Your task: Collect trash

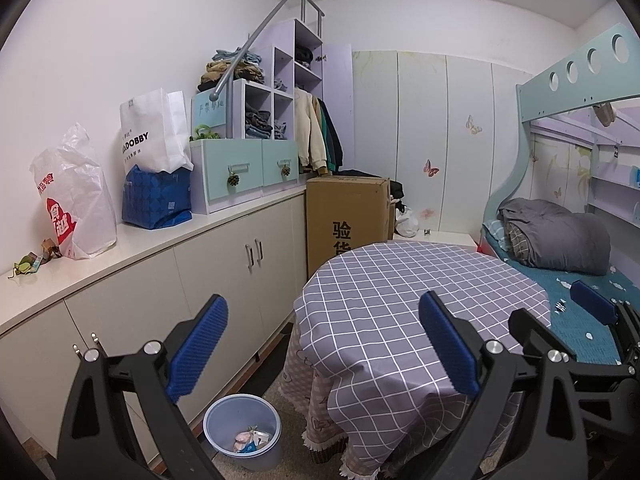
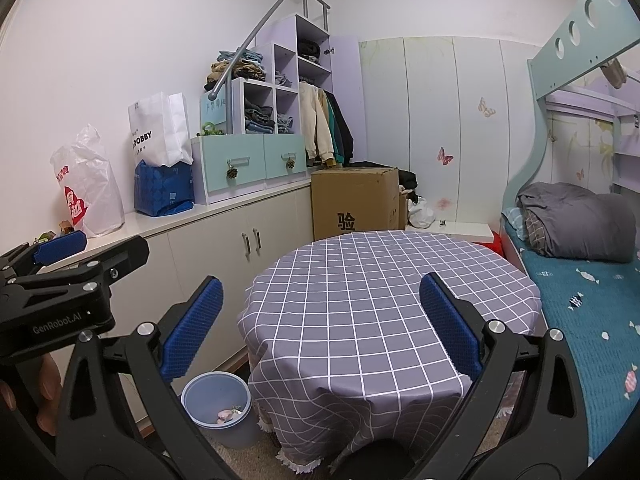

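A pale blue plastic bin (image 1: 242, 430) stands on the floor beside the round table (image 1: 400, 292), with wrappers lying inside it; it also shows in the right wrist view (image 2: 218, 406). The table wears a grey checked cloth (image 2: 380, 292). My left gripper (image 1: 324, 344) is open and empty, held above the table's left edge. My right gripper (image 2: 320, 328) is open and empty over the near side of the table. Small scraps of wrapper (image 1: 34, 262) lie on the counter at far left.
A long white counter (image 1: 160, 236) over cabinets runs along the left wall, bearing a white plastic bag (image 1: 76, 200), a blue bag (image 1: 156, 196), a white paper bag and drawer units. A cardboard box (image 1: 346, 216) stands behind the table. A bunk bed (image 2: 580, 280) is at right.
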A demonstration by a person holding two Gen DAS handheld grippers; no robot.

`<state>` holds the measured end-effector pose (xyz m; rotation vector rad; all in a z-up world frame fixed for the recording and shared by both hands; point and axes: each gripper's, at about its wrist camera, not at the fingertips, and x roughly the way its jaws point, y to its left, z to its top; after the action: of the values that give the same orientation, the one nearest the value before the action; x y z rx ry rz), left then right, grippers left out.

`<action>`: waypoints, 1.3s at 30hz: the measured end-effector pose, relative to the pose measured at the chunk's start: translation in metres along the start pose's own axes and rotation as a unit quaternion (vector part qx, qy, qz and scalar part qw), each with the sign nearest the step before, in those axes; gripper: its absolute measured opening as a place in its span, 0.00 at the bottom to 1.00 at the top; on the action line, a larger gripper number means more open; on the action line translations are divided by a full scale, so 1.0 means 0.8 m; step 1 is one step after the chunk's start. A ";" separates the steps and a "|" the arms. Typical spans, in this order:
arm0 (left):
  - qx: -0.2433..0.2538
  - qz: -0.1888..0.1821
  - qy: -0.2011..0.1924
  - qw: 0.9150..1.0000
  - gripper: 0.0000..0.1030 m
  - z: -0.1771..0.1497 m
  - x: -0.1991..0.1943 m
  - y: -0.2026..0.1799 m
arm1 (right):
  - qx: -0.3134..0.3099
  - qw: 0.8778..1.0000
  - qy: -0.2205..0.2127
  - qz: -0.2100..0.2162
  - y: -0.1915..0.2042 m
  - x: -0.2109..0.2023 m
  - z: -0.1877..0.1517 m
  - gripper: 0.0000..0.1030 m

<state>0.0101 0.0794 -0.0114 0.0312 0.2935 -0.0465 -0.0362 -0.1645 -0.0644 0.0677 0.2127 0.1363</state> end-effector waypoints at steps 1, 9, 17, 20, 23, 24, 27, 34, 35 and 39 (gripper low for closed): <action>0.000 0.000 0.000 1.000 0.92 0.000 0.000 0.000 | 0.000 1.000 0.000 0.000 0.000 0.001 0.001 0.94; 0.000 0.000 0.001 1.000 0.92 0.000 0.000 0.000 | 0.001 1.000 0.002 0.001 0.000 0.003 0.001 0.94; 0.001 0.000 0.004 1.000 0.92 -0.001 0.002 0.003 | 0.003 1.000 0.007 0.004 -0.001 0.005 -0.003 0.94; 0.002 0.000 0.006 1.000 0.92 -0.004 0.003 0.006 | 0.004 1.000 0.009 0.004 -0.002 0.009 -0.001 0.94; 0.003 -0.001 0.010 1.000 0.92 -0.005 0.008 0.010 | 0.004 1.000 0.011 0.005 -0.002 0.010 -0.001 0.94; 0.004 -0.001 0.011 1.000 0.92 -0.006 0.009 0.012 | 0.005 1.000 0.012 0.006 -0.002 0.013 0.000 0.94; 0.006 -0.002 0.014 1.000 0.92 -0.003 0.018 0.015 | 0.005 1.000 0.015 0.007 -0.003 0.019 0.001 0.94; 0.012 0.003 0.020 1.000 0.92 -0.004 0.030 0.020 | 0.007 1.000 0.021 0.010 -0.004 0.034 0.001 0.94; 0.013 0.004 0.021 1.000 0.92 -0.003 0.033 0.020 | 0.008 1.000 0.022 0.011 -0.005 0.037 0.001 0.94; 0.016 0.008 0.028 0.999 0.92 -0.004 0.046 0.016 | 0.013 0.999 0.029 0.014 -0.008 0.051 -0.002 0.94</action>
<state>0.0450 0.0905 -0.0249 0.0673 0.3476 -0.0335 0.0042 -0.1651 -0.0747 0.0926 0.2714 0.1637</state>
